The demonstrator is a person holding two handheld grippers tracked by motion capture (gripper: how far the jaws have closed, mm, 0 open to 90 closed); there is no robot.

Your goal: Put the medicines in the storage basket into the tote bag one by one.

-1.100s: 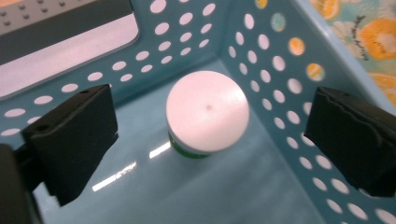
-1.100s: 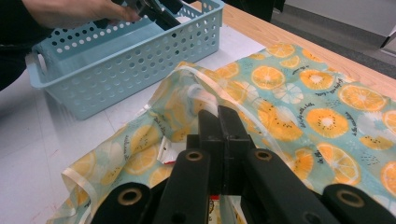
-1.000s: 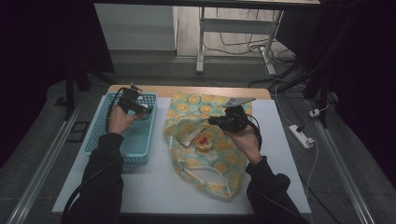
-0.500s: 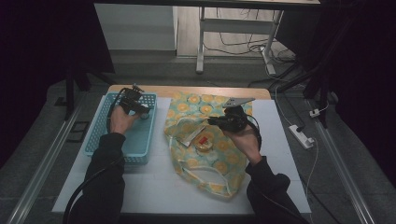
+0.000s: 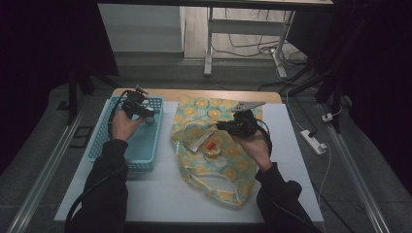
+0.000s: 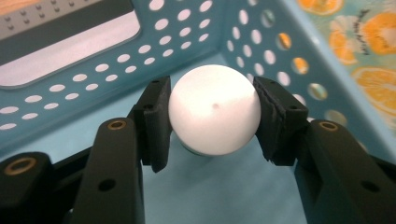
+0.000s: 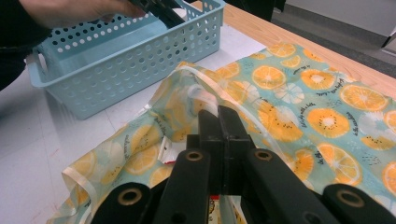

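A white ball (image 6: 214, 115) sits low in the blue perforated basket (image 5: 141, 150), near its far right corner. My left gripper (image 6: 212, 91) has just been closing and now presses the ball from both sides with its pads. In the high view that gripper (image 5: 145, 115) reaches into the basket's far end. My right gripper (image 7: 219, 116) is shut with nothing between its jaws. It hovers over the orange-print bag (image 7: 299, 93), which lies flat on the table. Through the bag's (image 5: 214, 111) opening, below the right gripper (image 5: 222, 126), a red-labelled packet (image 5: 211, 147) shows.
The basket (image 7: 116, 65) stands left of the bag on the white tabletop (image 5: 160, 194). A wooden edge (image 5: 194, 94) runs along the table's far side. A power strip (image 5: 313, 141) lies off the table's right side, and metal frame legs stand behind.
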